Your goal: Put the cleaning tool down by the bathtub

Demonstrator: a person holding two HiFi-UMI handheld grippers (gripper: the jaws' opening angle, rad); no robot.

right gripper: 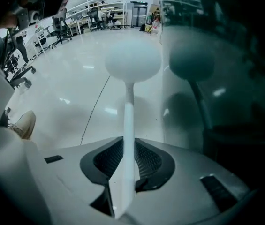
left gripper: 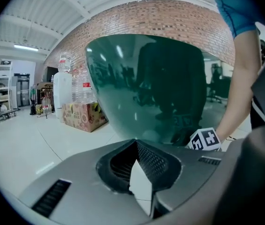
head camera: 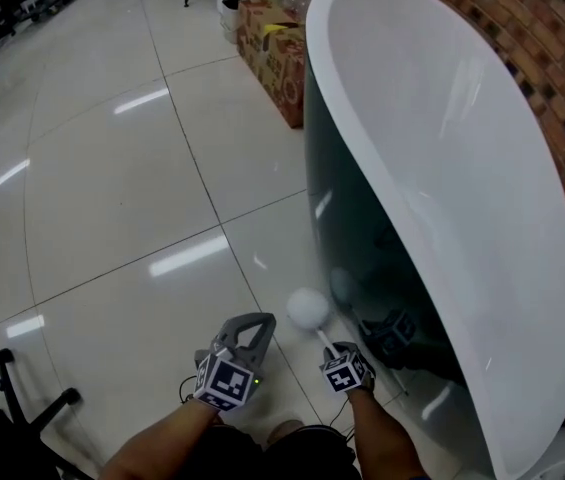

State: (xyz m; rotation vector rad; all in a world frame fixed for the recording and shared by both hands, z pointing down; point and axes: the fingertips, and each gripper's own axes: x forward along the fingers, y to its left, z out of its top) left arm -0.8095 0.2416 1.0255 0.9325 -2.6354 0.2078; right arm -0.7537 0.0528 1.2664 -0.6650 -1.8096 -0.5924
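The white bathtub [head camera: 442, 168] with a dark green glossy outer wall [left gripper: 146, 83] fills the right of the head view. My right gripper [head camera: 340, 360] points steeply down beside the tub's near end and is shut on the cleaning tool's thin white handle [right gripper: 128, 121]. The tool's round white head [head camera: 308, 308] hangs close above the tiled floor, and the tub wall mirrors it. My left gripper [head camera: 254, 324] sits just to the left, pointing toward the tub, jaws shut with nothing in them [left gripper: 136, 142].
Printed cardboard boxes [head camera: 277, 53] and large water bottles [left gripper: 78, 86] stand at the tub's far end. A brick wall [head camera: 552, 78] runs behind the tub. A black chair base [head camera: 22, 408] is at the lower left. A shoe [right gripper: 23, 124] is near the right gripper.
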